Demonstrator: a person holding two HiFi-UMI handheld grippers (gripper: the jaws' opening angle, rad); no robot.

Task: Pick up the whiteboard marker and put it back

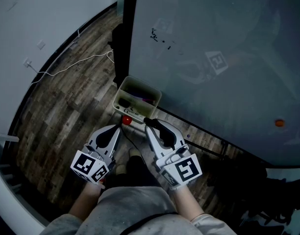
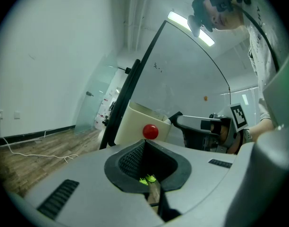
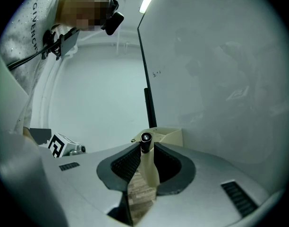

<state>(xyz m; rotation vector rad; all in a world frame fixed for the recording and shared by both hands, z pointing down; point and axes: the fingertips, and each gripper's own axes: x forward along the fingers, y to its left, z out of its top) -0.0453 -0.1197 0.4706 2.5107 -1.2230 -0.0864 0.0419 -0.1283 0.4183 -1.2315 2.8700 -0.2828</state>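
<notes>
The whiteboard marker (image 3: 146, 162), pale-bodied with a black end (image 1: 147, 120), lies lengthwise between the pads of my right gripper (image 3: 145, 150), which is shut on it. In the head view that gripper (image 1: 150, 125) points at the cream tray (image 1: 121, 89) hung at the whiteboard's (image 1: 213, 58) lower corner. My left gripper (image 1: 119, 128) sits beside it, fingertips together and nothing between them. A small red ball (image 2: 150, 131) shows just beyond the left gripper's (image 2: 144, 144) tip, in front of the tray (image 2: 132, 122). The tray (image 3: 170, 136) also shows past the marker's end.
The board's dark upright frame (image 1: 123, 33) stands left of the tray. A white cable (image 1: 71, 65) trails over the wooden floor. An orange dot (image 1: 280, 123) sits on the board at right. Dark clutter (image 1: 267, 199) lies at lower right. My own legs are below the grippers.
</notes>
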